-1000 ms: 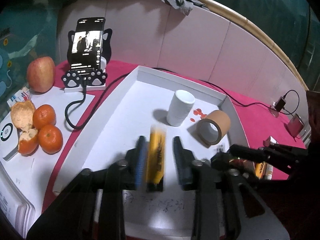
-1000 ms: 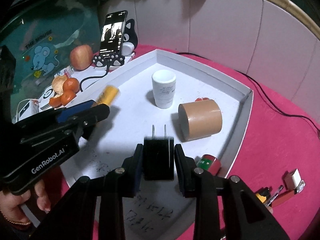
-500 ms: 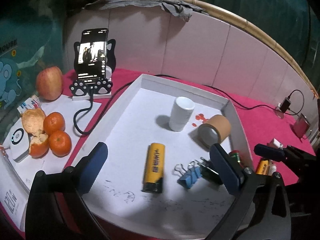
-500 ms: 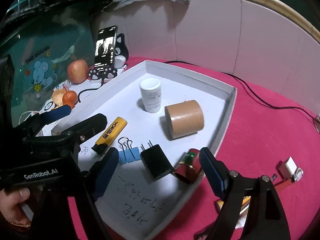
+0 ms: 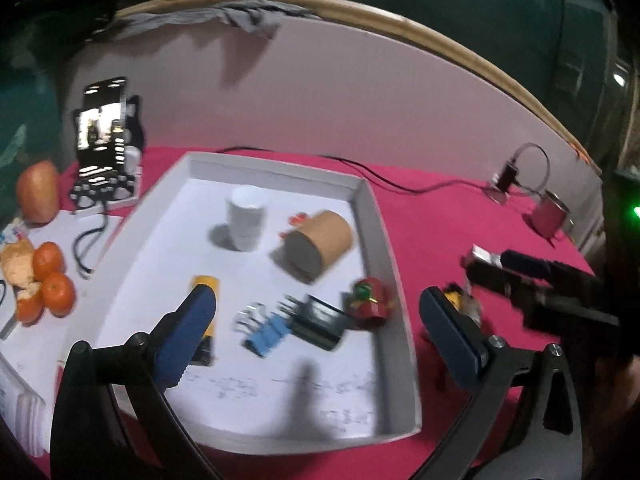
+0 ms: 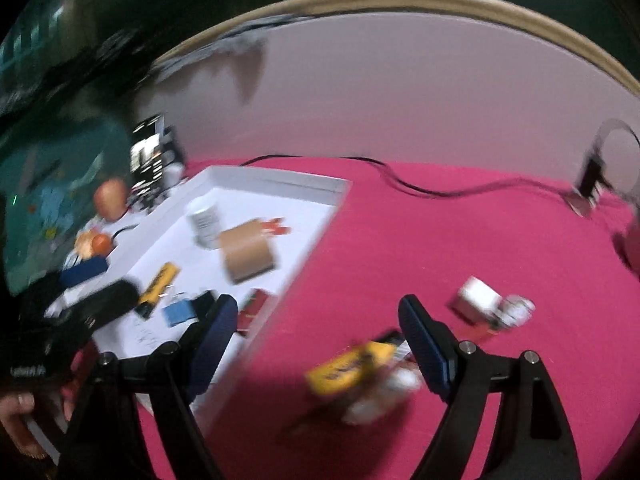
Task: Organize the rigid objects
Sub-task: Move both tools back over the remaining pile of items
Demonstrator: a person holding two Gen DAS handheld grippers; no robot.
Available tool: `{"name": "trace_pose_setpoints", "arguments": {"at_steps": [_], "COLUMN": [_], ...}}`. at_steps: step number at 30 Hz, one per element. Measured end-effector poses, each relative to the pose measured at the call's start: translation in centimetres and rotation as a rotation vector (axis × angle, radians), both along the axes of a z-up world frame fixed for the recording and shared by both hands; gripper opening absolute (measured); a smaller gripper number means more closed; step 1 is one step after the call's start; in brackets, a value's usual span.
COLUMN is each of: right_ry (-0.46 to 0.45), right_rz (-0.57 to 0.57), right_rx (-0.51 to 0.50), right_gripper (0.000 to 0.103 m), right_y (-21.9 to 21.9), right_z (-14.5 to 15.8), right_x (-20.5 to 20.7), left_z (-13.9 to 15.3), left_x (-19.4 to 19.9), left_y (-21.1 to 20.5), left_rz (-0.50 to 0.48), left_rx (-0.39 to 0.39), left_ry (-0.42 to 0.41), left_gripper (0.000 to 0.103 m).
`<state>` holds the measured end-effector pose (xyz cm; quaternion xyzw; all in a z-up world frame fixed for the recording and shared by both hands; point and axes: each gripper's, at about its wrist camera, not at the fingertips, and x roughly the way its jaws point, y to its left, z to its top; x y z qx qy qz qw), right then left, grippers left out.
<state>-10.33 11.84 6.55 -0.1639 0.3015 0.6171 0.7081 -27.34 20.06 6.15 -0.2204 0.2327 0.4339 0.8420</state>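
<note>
A white tray (image 5: 384, 240) on the pink cloth holds a white cup (image 5: 246, 216), a brown tape roll (image 5: 320, 238), a yellow marker (image 5: 206, 312), a blue binder clip (image 5: 266, 330), a black plug (image 5: 320, 322) and a red can (image 5: 370, 304). My left gripper (image 5: 316, 330) is open and empty above the tray's near half. My right gripper (image 6: 320, 344) is open and empty over the cloth right of the tray (image 6: 320, 224), just behind a yellow marker (image 6: 350, 366) and small white items (image 6: 478, 300). The view is blurred.
A phone on a stand (image 5: 106, 140), an apple (image 5: 38, 192) and oranges (image 5: 52, 280) lie left of the tray. A black cable (image 5: 400, 186) runs along the back to a charger (image 5: 506, 176). A pink mug (image 5: 550, 214) stands far right.
Both grippers opened, leaving the yellow marker and black plug in the tray, then pulled back and swung right. The right gripper now hangs over loose items on the cloth.
</note>
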Motion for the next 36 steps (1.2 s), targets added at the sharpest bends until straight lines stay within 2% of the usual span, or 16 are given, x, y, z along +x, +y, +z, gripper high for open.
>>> {"name": "trace_pose_setpoints", "arguments": {"at_steps": [3, 6, 9, 12, 16, 23, 26, 29, 31, 33, 36], "right_ry": [0.031, 0.037, 0.030, 0.075, 0.112, 0.126, 0.203, 0.265, 0.284, 0.258, 0.198], "right_rz": [-0.065, -0.132, -0.212, -0.281, -0.312, -0.219, -0.181, -0.151, -0.153, -0.186, -0.238], "right_rx": [0.001, 0.014, 0.021, 0.020, -0.001, -0.039, -0.073, -0.090, -0.109, -0.140, -0.191], "right_gripper": [0.083, 0.083, 0.083, 0.083, 0.083, 0.083, 0.082, 0.082, 0.077, 0.071, 0.070], "right_y": [-0.9, -2.2, -3.5, -4.6, -4.9, -4.1, -2.9, -1.5, 0.0, 1.1, 2.4], "right_z": [-0.4, -0.6, -0.9, -1.3, -2.1, -3.4, -4.0, -4.0, -3.9, -4.1, -4.5], "right_x": [2.5, 4.7, 7.0, 9.6, 11.6, 10.6, 10.1, 9.5, 9.0, 8.6, 8.0], "left_z": [-0.3, -0.2, 0.1, 0.0, -0.6, -2.0, -3.0, -3.9, -4.5, -4.7, -4.4], "left_x": [1.7, 2.8, 3.3, 3.6, 5.3, 9.8, 11.8, 13.1, 13.5, 13.7, 13.3], "left_y": [-1.0, -1.8, -2.3, -2.2, -2.9, -7.2, -9.0, -10.1, -10.0, -9.7, -9.1], "left_rz": [-0.058, -0.117, -0.128, -0.144, -0.240, -0.464, -0.528, -0.545, -0.537, -0.510, -0.478], "left_rx": [-0.013, -0.037, -0.022, -0.026, -0.046, -0.052, -0.054, -0.049, -0.063, -0.067, -0.065], "left_ry": [0.010, -0.021, -0.014, -0.006, 0.020, 0.065, 0.109, 0.153, 0.158, 0.163, 0.147], "left_gripper": [0.103, 0.103, 0.103, 0.103, 0.102, 0.102, 0.102, 0.102, 0.102, 0.102, 0.102]}}
